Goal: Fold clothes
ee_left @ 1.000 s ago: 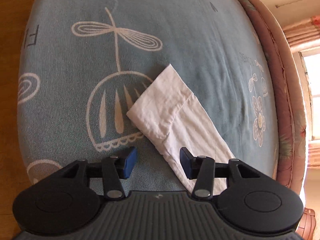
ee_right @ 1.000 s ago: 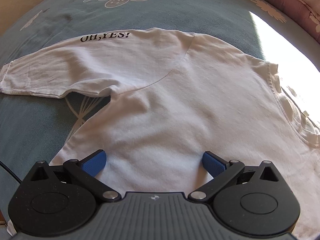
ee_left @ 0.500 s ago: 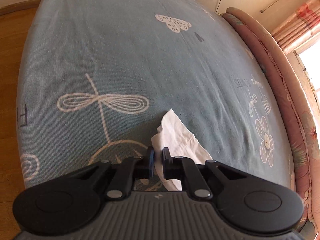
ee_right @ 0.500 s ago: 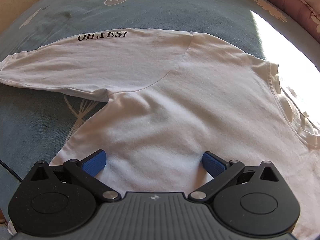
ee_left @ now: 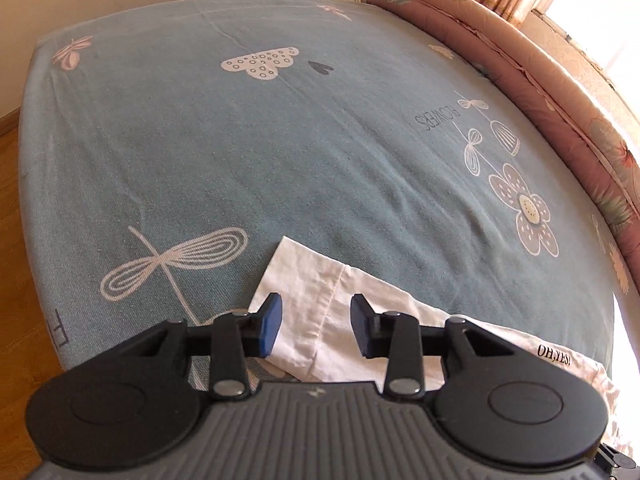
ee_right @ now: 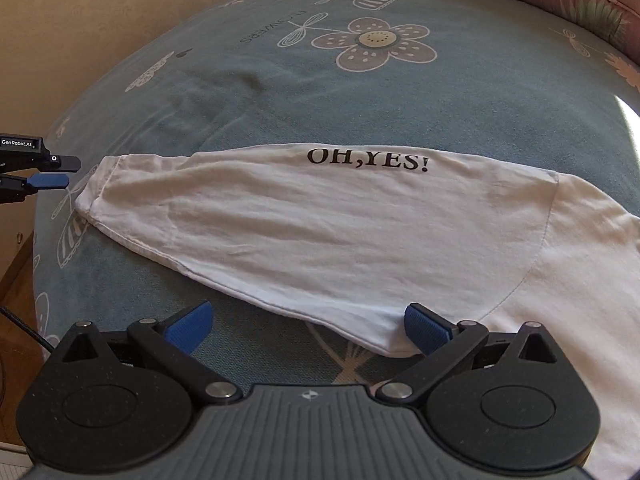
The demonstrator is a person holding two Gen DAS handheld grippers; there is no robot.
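The left gripper (ee_left: 316, 326) pinched the sleeve (ee_left: 320, 300) of the white T-shirt (ee_right: 360, 240) half a second ago, and now it has let go and lifted. Its jaws are opening, and the sleeve cuff lies flat under the gap with neither blue pad pressing on it. The right gripper (ee_right: 308, 326) has slid from the body of the shirt over to the sleeve. Its jaws are wide apart and hold nothing; the lower edge of the sleeve lies between them, by the armpit.

The T-shirt is spread on the bed (ee_left: 280, 140), on a blue sheet with flowers and dragonflies. The sleeve with the black words "OH,YES!" (ee_right: 367, 160) stretches out flat toward the edge of the bed beside the wooden floor (ee_left: 16, 208). A pink quilt (ee_left: 520, 80) lies rolled along the far edge of the bed.
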